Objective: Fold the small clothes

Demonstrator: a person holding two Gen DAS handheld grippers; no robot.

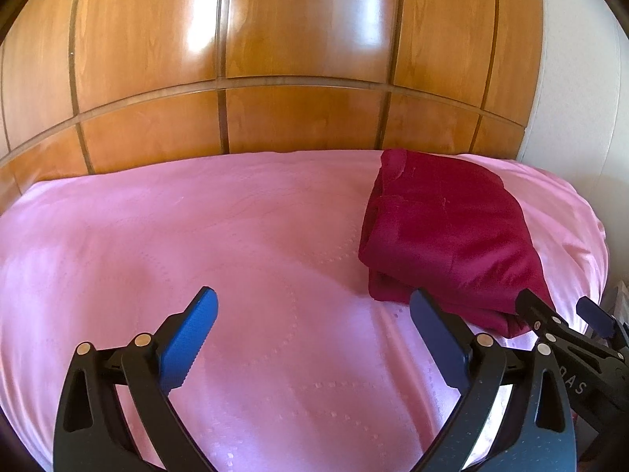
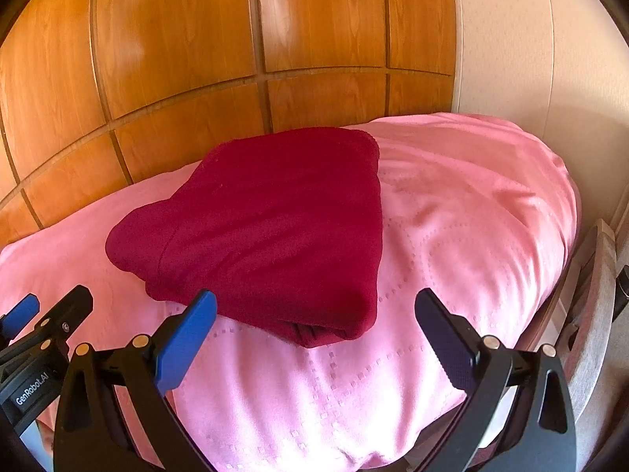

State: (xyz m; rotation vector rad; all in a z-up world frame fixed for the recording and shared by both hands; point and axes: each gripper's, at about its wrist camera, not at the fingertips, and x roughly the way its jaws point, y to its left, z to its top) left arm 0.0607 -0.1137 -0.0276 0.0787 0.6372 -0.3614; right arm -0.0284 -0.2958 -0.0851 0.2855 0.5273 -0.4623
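A dark red garment (image 2: 271, 232) lies folded into a compact stack on the pink bedspread (image 2: 452, 216); in the left wrist view it (image 1: 448, 232) sits at the right side of the bed. My left gripper (image 1: 314, 314) is open and empty above bare bedspread (image 1: 196, 236), left of the garment. My right gripper (image 2: 316, 314) is open and empty, its fingers just in front of the garment's near edge, not touching it. The right gripper also shows at the right edge of the left wrist view (image 1: 558, 310); the left one shows at the left edge of the right wrist view (image 2: 51, 306).
A glossy wooden panelled wardrobe (image 1: 275, 59) stands right behind the bed. A cream wall (image 2: 530, 59) is at the right. A grey chair (image 2: 593, 295) stands beside the bed's right edge.
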